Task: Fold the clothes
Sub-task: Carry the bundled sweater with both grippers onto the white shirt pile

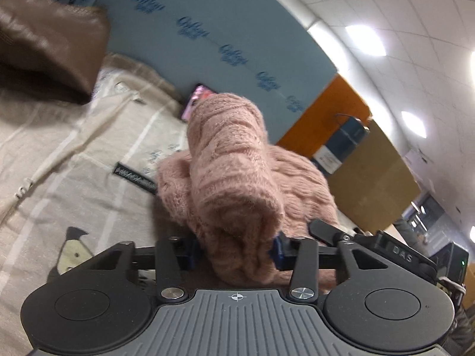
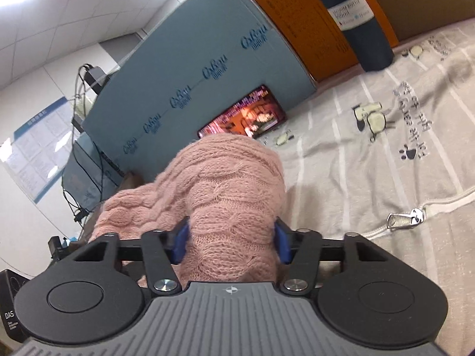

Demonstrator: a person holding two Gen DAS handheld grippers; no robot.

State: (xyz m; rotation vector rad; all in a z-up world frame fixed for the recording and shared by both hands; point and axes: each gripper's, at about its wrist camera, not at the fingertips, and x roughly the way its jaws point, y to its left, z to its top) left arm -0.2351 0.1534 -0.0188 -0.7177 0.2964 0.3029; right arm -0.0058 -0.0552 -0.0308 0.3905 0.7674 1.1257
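Pink cable-knit sweater pinched by both tongs over a beige bedspread

"DAS" is readable on the tool bodies. The left tongs (image 1: 234, 250) and right tongs (image 2: 231, 241) each clamp a bunched fold of the fuzzy pink sweater (image 2: 225, 184), frame centre, above the striped bedspread (image 2: 386, 154); a lit phone (image 2: 243, 115) leans behind.

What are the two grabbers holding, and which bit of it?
Both hold the pink sweater. The left gripper and the right gripper each pinch a bunched-up fold of it. Which part of the sweater each fold is cannot be told.
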